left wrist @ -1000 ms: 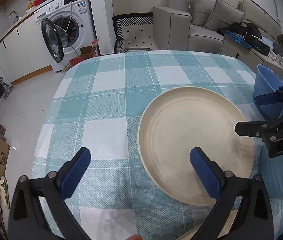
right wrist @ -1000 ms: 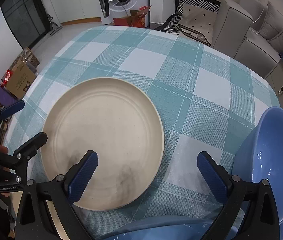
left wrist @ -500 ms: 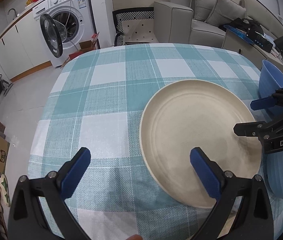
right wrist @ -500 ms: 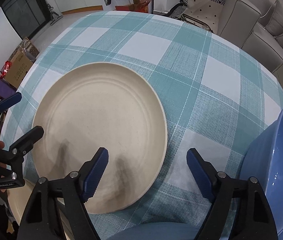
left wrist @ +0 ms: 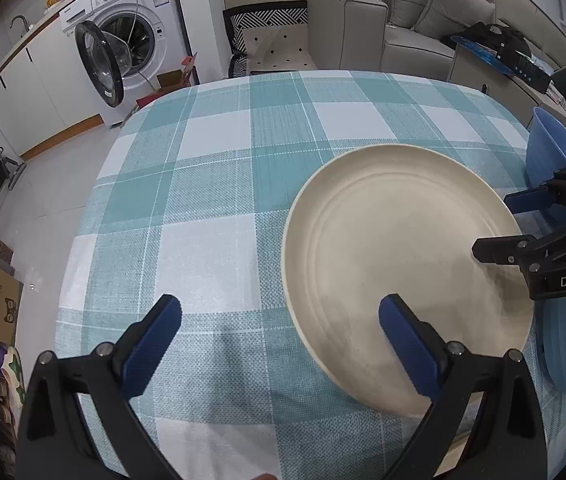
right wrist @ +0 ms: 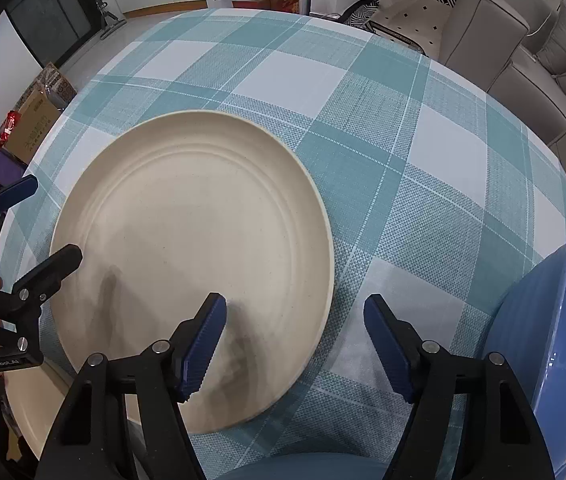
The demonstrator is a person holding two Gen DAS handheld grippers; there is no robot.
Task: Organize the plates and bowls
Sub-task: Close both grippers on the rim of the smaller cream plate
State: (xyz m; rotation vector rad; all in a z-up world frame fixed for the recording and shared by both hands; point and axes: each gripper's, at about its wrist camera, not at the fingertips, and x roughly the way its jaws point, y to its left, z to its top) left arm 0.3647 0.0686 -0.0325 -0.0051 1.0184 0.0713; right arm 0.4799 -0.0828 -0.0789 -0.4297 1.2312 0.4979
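A large cream plate lies flat on the teal checked tablecloth; it also shows in the right wrist view. My left gripper is open and empty, its right finger over the plate's near rim. My right gripper is open and empty, straddling the plate's right rim. A blue bowl stands at the right, and another blue bowl shows below my right gripper. A second cream plate peeks out at the lower left. In the left wrist view the blue bowls sit at the right edge.
The table's far edge drops to the floor, with a washing machine and a grey sofa beyond. Cardboard boxes stand on the floor at the left.
Both grippers have drawn back slightly. My right gripper has narrowed a little and shifted left so that it now straddles the plate's right rim. The plate has not moved.
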